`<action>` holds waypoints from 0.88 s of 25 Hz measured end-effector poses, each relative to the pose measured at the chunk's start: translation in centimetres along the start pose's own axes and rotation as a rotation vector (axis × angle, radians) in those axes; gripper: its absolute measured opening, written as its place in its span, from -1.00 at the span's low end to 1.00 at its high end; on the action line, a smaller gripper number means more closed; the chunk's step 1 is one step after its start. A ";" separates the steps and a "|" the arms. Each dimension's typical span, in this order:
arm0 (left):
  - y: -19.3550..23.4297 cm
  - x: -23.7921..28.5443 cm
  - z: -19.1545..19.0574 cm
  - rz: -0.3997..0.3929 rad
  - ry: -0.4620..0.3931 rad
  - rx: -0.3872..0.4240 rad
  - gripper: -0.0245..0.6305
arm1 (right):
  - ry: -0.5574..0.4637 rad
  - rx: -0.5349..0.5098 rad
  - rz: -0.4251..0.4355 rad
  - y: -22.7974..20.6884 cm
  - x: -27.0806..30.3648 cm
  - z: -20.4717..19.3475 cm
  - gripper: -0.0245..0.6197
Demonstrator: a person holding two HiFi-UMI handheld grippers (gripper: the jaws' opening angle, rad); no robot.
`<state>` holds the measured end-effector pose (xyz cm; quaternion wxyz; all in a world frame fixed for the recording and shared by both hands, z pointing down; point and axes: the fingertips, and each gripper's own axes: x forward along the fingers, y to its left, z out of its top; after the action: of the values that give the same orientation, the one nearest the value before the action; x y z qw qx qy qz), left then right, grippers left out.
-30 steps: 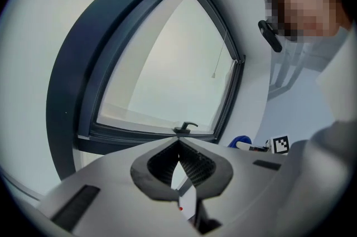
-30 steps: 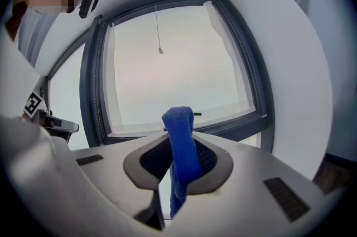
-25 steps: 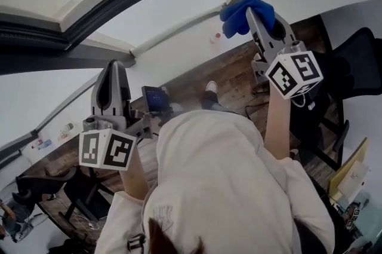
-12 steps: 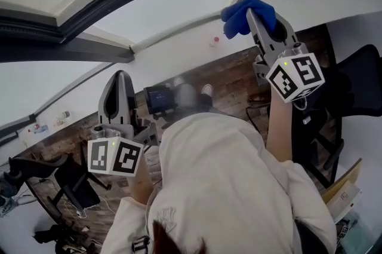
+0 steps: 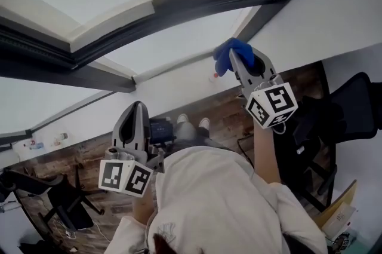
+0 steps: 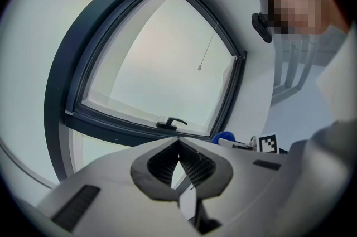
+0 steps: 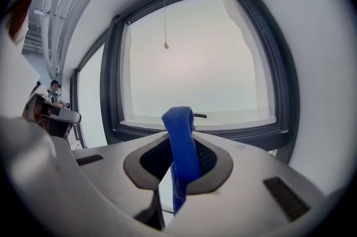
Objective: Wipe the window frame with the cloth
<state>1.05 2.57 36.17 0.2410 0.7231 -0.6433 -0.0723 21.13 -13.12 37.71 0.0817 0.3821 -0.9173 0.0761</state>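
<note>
1. In the head view, the person's pale hooded top (image 5: 221, 199) fills the lower centre. One bare forearm rises from it to each gripper.
2. The left gripper (image 6: 178, 144) is held low, at the person's left side and well apart from the window. Its jaws are brought together at the tips with nothing between them. Only a narrow gap shows lower down between the ribbed pads.
3. The right gripper (image 5: 242, 64) is raised higher and further forward than the left one. Its jaws are clamped on the blue cloth (image 7: 181, 141).
4. The cloth is pinched at mid-length. A folded loop stands above the jaw tips and a short tail hangs below them.
5. The cloth sits near the lower right corner of the dark window frame (image 7: 245, 134), in front of the white wall beside it. Contact between cloth and frame cannot be confirmed from any view.
6. A dark handle (image 6: 170, 122) lies flat on the lower rail of the frame.
7. A thin pull cord (image 7: 165, 45) hangs in front of the pane.
8. Far below, the head view shows a wooden floor (image 5: 227, 112) and a black chair (image 5: 352, 103) at the right.
</note>
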 end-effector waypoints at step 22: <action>3.0 2.1 2.4 -0.178 0.061 -0.042 -0.91 | 0.204 -0.166 -0.031 2.0 22.1 -3.1 -0.76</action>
<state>-2.23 -0.25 35.85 0.2683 0.7740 -0.5673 -0.0848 4.70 -26.31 45.21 0.2070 0.3783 -0.9015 0.0373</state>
